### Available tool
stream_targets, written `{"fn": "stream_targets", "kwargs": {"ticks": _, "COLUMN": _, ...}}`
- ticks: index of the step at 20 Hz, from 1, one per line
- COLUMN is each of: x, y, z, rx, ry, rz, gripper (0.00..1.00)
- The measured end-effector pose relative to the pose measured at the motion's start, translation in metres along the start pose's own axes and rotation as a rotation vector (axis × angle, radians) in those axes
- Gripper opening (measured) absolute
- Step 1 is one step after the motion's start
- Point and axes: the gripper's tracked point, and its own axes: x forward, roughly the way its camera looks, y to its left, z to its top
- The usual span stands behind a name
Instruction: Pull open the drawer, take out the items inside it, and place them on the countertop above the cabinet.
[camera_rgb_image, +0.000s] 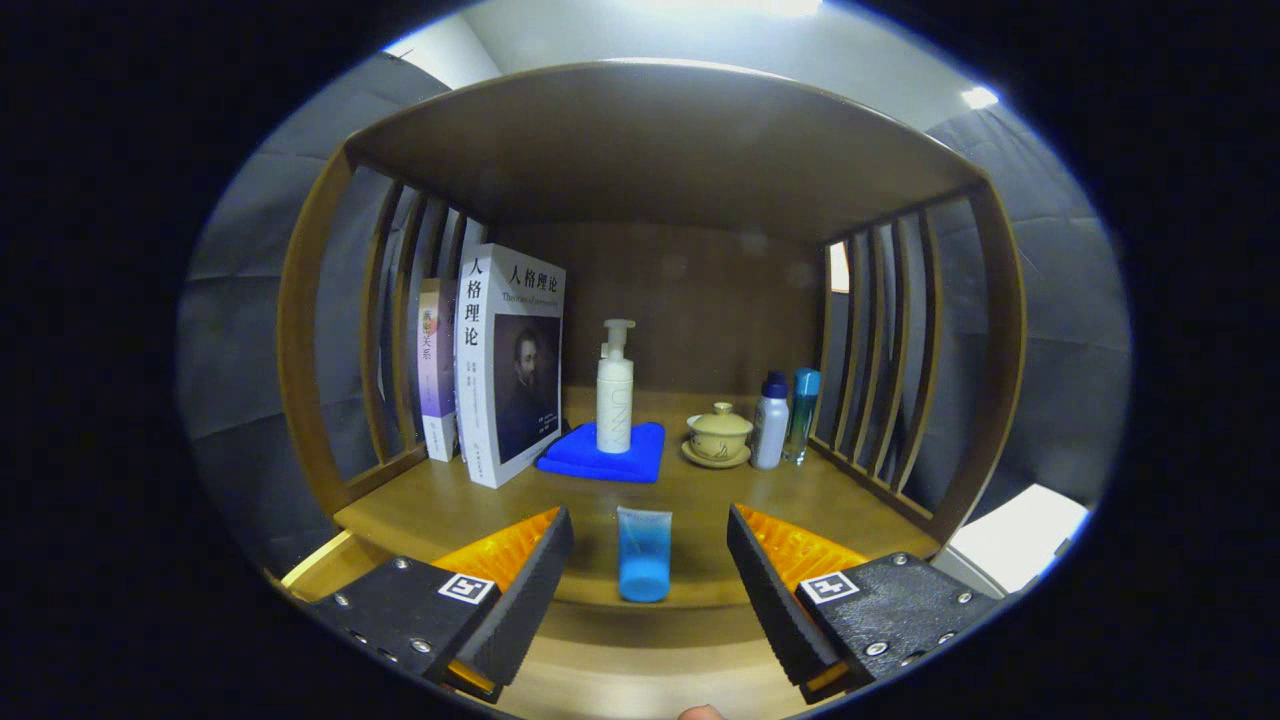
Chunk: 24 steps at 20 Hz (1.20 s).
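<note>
Gripper view: the tool hangs wide open, holding nothing, its fingers either side of a blue tube without touching it. The tube stands cap-down at the front edge of the table. Beyond the tube, a white pump bottle stands on a folded blue cloth. Left of the cloth stand two books; right of it, a lidded cup and two small bottles.
</note>
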Motion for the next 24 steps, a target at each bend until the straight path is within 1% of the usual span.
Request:
{"fn": "stream_targets", "kwargs": {"ticks": 1, "x": -0.008, "y": -0.001, "z": -0.005, "rx": -0.010, "ry": -0.005, "rz": 0.001, "gripper": 0.95}}
{"fn": "stream_targets", "kwargs": {"ticks": 4, "x": -0.035, "y": -0.010, "z": 0.003, "rx": 0.006, "ry": -0.080, "rz": -0.010, "gripper": 0.95}}
{"fn": "stream_targets", "kwargs": {"ticks": 6, "x": -0.054, "y": -0.014, "z": -0.001, "rx": 0.015, "ry": -0.089, "rz": -0.008, "gripper": 0.95}}
{"fn": "stream_targets", "kwargs": {"ticks": 10, "x": -0.081, "y": -0.017, "z": -0.009, "rx": 0.076, "ry": -0.090, "rz": 0.004, "gripper": 0.95}}
{"fn": "stream_targets", "kwargs": {"ticks": 12, "x": -0.097, "y": -0.019, "z": -0.012, "rx": 0.082, "ry": -0.103, "rz": 0.008, "gripper": 0.95}}
{"fn": "stream_targets", "kwargs": {"ticks": 16, "x": -0.130, "y": -0.013, "z": -0.029, "rx": 0.054, "ry": -0.120, "rz": 0.040, "gripper": 0.95}}
{"fn": "stream_targets", "kwargs": {"ticks": 19, "x": -0.150, "y": -0.001, "z": -0.050, "rx": 0.048, "ry": -0.102, "rz": 0.083, "gripper": 0.95}}
{"fn": "stream_targets", "kwargs": {"ticks": 21, "x": -0.157, "y": 0.001, "z": -0.064, "rx": 0.018, "ry": -0.093, "rz": 0.083, "gripper": 0.95}}
{"fn": "stream_targets", "kwargs": {"ticks": 24, "x": -0.167, "y": 0.009, "z": -0.085, "rx": 0.020, "ry": -0.064, "rz": 0.095, "gripper": 0.95}}
